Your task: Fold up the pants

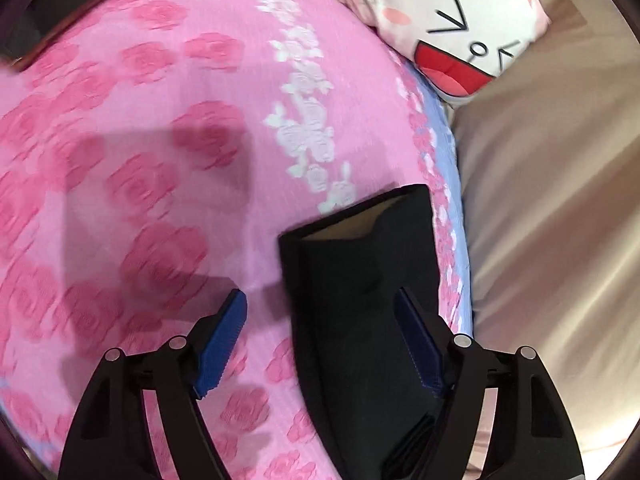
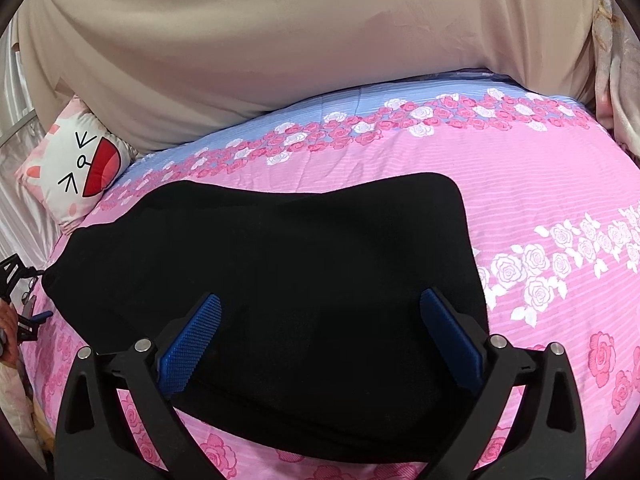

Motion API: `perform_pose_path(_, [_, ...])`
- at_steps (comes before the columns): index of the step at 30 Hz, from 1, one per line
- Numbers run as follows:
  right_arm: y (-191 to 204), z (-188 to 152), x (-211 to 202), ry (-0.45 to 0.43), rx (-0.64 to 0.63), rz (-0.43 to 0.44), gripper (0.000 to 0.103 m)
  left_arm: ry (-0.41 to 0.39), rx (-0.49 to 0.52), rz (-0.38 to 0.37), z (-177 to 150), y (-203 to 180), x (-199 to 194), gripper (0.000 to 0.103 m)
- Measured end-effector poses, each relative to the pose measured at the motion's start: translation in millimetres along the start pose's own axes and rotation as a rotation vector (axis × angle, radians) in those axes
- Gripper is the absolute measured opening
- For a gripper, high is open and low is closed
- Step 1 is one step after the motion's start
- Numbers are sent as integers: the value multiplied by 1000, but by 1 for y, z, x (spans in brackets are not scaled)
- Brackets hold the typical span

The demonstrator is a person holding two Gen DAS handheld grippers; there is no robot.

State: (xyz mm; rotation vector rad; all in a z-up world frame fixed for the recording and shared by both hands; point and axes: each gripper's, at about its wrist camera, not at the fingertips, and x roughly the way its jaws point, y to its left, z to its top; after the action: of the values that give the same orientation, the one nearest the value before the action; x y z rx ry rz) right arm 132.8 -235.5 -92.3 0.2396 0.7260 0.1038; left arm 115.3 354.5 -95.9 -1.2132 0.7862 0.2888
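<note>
Pants: the black pants [image 2: 280, 264] lay spread across the pink rose-print bedspread [image 2: 560, 208], a broad dark mass reaching from the near edge towards the blue band of the cover.
Pant leg end: in the left wrist view a narrow black end of the garment [image 1: 360, 280] showed a tan lining at its open hem and pointed up the bed.
Left gripper: the left gripper [image 1: 320, 312] stood over that leg end with its blue pads apart; the right-hand pad [image 1: 416, 340] was against the cloth, the other pad hung over bare bedspread, so nothing was pinched.
Right gripper: the right gripper [image 2: 322, 312] hovered over the wide part of the pants, its fingers spread wide and released, black cloth showing between and under them.
Bedspread: pink with darker roses, white roses in a strip, a pale blue border along the far side.
Cushion: a white cushion [image 2: 76, 168] with a cartoon face, red open mouth and pink cheeks, sat at the corner of the bed beside the blue border.
Beige cover: a plain beige cloth [image 2: 280, 40] rose behind the bed.
Writing: no brand, label or readable lettering was visible anywhere.
</note>
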Motion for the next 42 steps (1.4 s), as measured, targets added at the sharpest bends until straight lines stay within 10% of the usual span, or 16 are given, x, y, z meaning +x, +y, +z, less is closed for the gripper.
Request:
perform_pose_path(7, [0, 1, 0, 4, -7, -10, 98, 48, 96, -59, 18, -24, 28, 69])
perform_pose_path(10, [1, 1, 1, 6, -8, -17, 98, 128, 93, -115, 19, -27, 45, 23])
perform_pose_path(22, [0, 1, 1, 0, 7, -6, 98, -104, 517, 2, -50, -123, 17, 19])
perform_pose_path(28, [-24, 1, -17, -91, 127, 101, 98, -206, 918, -35, -171, -210, -8, 18])
perform_pose_path(33, [-62, -1, -52, -183, 203, 47, 98, -74, 1246, -105, -312, -256, 13, 19])
perform_pose_path(40, [-167, -26, -90, -244, 484, 8, 98, 153, 1494, 44, -473, -222, 109, 19])
perform_pose_path(42, [-188, -32, -88, -243, 594, 88, 98, 30, 1536, 74, -486, -213, 112, 19])
